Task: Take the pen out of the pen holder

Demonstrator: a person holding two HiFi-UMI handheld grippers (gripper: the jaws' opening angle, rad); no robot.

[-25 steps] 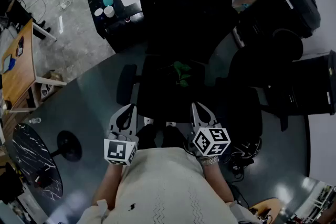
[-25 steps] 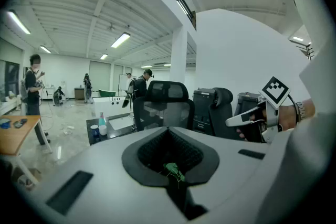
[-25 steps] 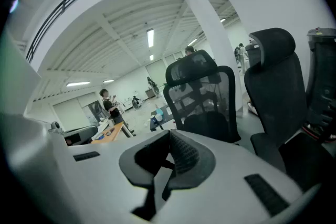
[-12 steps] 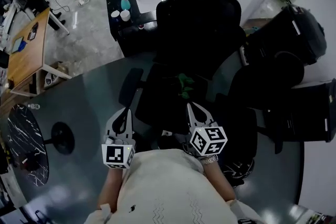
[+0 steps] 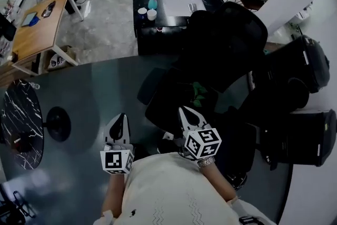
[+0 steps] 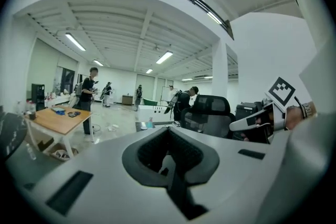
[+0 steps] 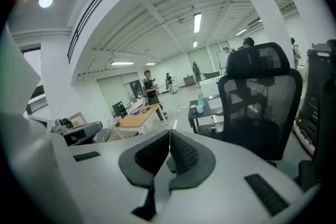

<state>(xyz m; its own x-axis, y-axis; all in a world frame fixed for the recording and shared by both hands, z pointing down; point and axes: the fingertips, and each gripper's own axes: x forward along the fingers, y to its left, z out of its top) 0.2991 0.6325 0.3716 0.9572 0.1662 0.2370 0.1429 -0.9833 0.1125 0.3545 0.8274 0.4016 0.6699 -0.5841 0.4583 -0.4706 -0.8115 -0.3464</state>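
Note:
No pen or pen holder shows in any view. My left gripper point(image 5: 120, 116) is held close to the person's body, shut and empty, pointing away over the grey floor. My right gripper point(image 5: 182, 110) is beside it, also shut with nothing in it, pointing toward a black office chair point(image 5: 226, 45). In the left gripper view the dark pads point(image 6: 157, 147) meet with no gap, and the right gripper point(image 6: 262, 120) shows at the right edge. In the right gripper view the ribbed pads point(image 7: 182, 152) press together.
A black desk point(image 5: 181, 26) with two white cups point(image 5: 146, 12) and a blue bottle point(image 5: 152, 1) stands beyond the chair. A wooden table point(image 5: 37, 29) is at the far left, a round marble table point(image 5: 21, 118) at the left, black cases point(image 5: 300, 66) at the right. People stand far off.
The head view has swung, so the desk and chair have shifted right in the picture. Both grippers stay shut near the body; the left one has turned slightly.

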